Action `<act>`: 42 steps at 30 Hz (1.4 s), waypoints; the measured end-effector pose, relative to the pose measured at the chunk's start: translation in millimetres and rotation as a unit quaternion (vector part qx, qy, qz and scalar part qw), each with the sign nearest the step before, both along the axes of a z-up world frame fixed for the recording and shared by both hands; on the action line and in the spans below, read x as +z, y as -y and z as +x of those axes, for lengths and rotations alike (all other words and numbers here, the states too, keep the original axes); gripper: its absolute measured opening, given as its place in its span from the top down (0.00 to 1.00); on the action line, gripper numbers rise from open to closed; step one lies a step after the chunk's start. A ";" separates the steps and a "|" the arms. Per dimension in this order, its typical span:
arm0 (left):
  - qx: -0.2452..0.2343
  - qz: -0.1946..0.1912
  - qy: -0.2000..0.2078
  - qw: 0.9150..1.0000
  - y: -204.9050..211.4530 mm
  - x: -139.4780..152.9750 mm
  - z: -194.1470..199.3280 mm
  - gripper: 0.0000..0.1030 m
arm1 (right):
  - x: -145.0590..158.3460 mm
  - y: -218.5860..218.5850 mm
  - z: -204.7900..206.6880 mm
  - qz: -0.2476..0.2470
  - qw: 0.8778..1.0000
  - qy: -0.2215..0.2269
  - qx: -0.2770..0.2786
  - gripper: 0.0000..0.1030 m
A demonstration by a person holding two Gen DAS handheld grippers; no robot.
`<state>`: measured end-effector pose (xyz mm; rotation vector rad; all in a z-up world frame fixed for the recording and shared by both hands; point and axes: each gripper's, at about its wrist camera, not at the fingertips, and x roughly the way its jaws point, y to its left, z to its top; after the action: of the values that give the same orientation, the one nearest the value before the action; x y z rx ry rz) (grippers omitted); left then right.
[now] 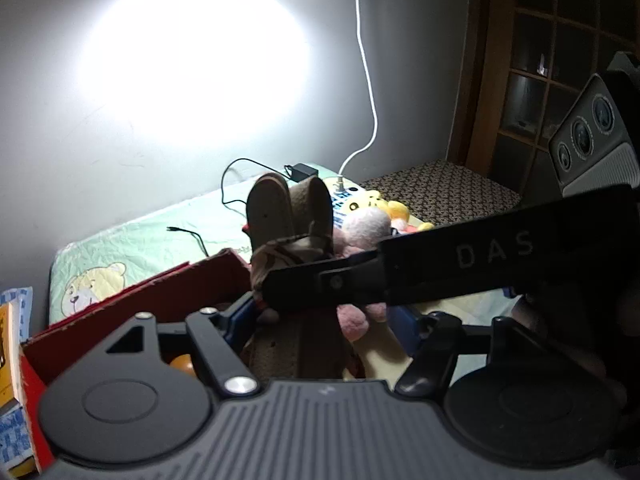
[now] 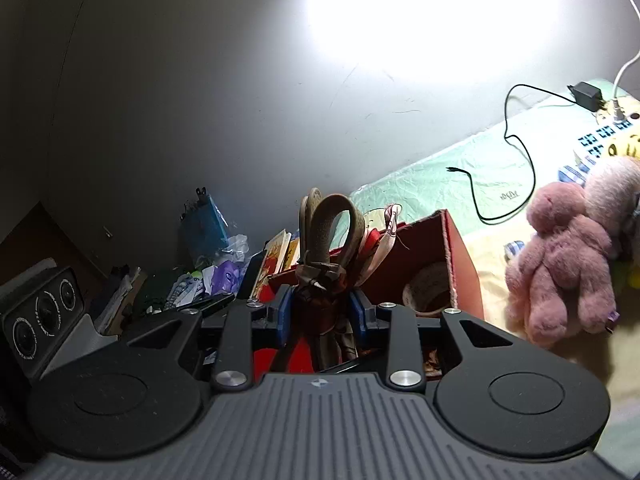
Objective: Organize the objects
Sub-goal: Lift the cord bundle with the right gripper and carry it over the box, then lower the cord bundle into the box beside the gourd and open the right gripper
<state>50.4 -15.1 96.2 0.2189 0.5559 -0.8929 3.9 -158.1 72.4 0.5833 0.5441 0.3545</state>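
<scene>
Looped tan strap (image 2: 326,236) with camouflage wrap, upright above open red box (image 2: 456,256)

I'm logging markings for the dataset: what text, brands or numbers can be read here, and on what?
"DAS": on the right gripper, along its black finger.
Small print on the green sheet: too blurred to read.
Covers of the books: unreadable.
Blue-and-white printed pack: pattern only, nothing legible.

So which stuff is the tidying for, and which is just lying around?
For the job: brown looped strap, held by right gripper and left gripper; red box; pink plush toy.

Lying about: black cable, charger, books, blue bag.
</scene>
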 end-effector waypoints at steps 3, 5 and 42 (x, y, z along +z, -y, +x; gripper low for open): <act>0.023 -0.007 -0.007 1.000 -15.3 1.2 15.7 0.33 | 1.2 -16.1 21.6 -0.011 1.000 0.002 0.020 0.68; 0.037 -0.009 -0.019 0.999 -25.5 -0.9 27.8 0.33 | 1.0 -26.5 35.0 -0.020 0.999 -0.004 0.033 0.68; 0.150 0.100 -0.253 0.951 -71.8 -117.8 148.1 0.32 | -106.0 -131.5 179.6 -0.170 0.922 -0.284 0.199 0.75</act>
<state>198.5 56.6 -21.5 0.0817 1.1301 -0.5900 183.5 -26.7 -33.6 0.2223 1.2686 0.4633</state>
